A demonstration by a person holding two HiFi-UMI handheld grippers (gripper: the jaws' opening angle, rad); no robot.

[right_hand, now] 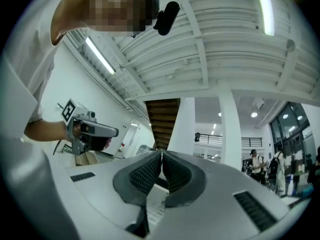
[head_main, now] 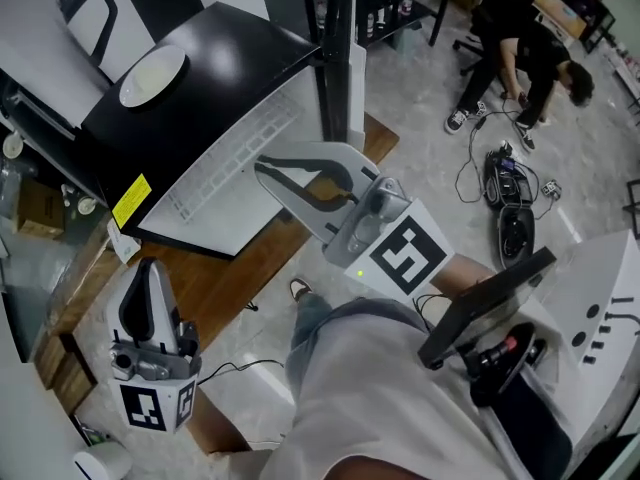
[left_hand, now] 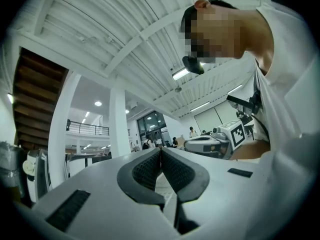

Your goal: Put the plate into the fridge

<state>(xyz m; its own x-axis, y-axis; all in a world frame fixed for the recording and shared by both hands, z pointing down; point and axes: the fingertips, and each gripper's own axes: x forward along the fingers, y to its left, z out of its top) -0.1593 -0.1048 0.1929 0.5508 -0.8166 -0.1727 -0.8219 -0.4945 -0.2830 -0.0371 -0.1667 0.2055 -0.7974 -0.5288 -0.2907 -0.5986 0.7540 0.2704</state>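
Observation:
A pale plate lies on the black top of the fridge, at the upper left of the head view. The fridge's white face is turned toward me. My right gripper is held in front of that white face, below and right of the plate, shut with nothing in it. My left gripper stands upright at the lower left, well short of the fridge, shut and empty. Both gripper views point up at the ceiling. In them the left gripper's pads and the right gripper's pads are pressed together.
The fridge stands on a wooden platform. A black table leg rises just behind it. A person bends over at the back right, near cables and a black bag on the floor. A white console sits at my right.

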